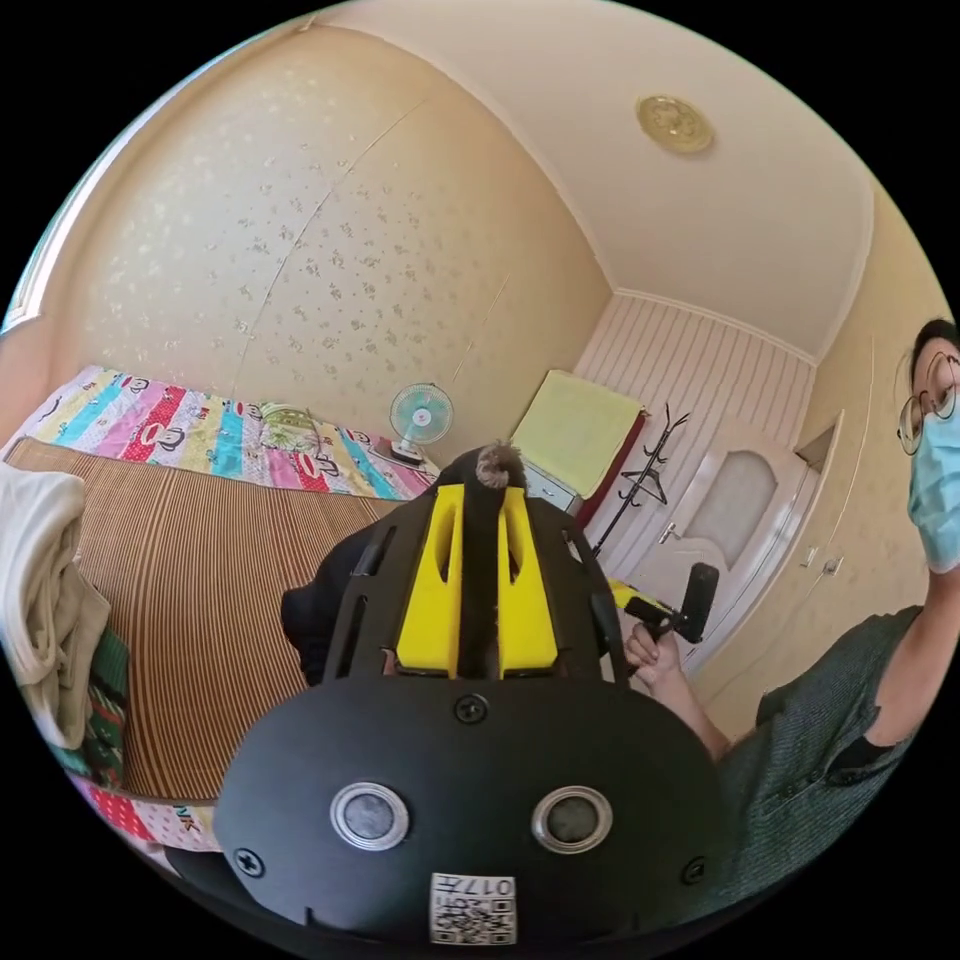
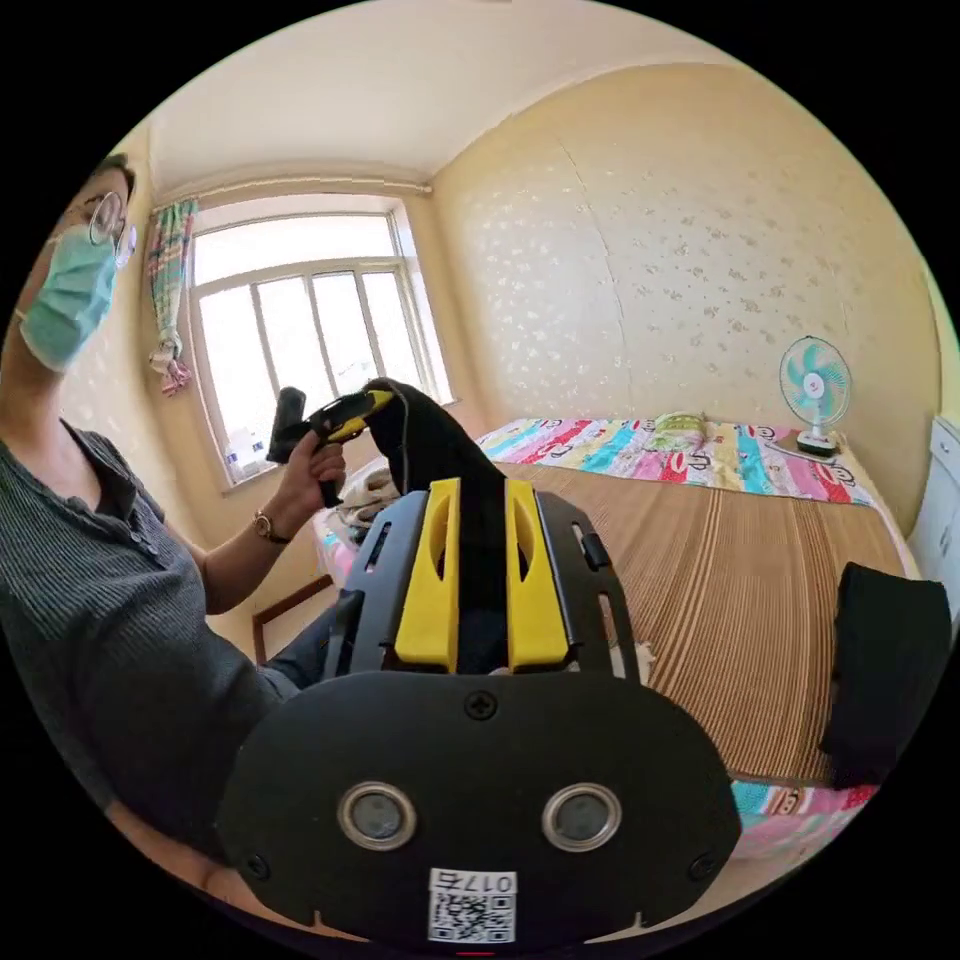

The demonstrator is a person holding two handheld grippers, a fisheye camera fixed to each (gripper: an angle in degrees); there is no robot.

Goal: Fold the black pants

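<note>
Left gripper view: mat (image 1: 200, 590) lies on the bed; sheet (image 1: 200, 430) runs behind it along the wall; fan (image 1: 420, 420) stands at the sheet's end, beside a cabinet (image 1: 545, 485); coat rack (image 1: 645, 480) stands between cabinet and door (image 1: 720, 510); clothes pile (image 1: 45, 600) sits at the mat's left edge; pants (image 1: 483, 560) pass between the left gripper (image 1: 478, 500) jaws. Right gripper view: pants run from right gripper (image 2: 478, 500) up to the left gripper, before the window (image 2: 300, 320); a folded garment (image 2: 885, 670) lies on the mat's right edge.
</note>
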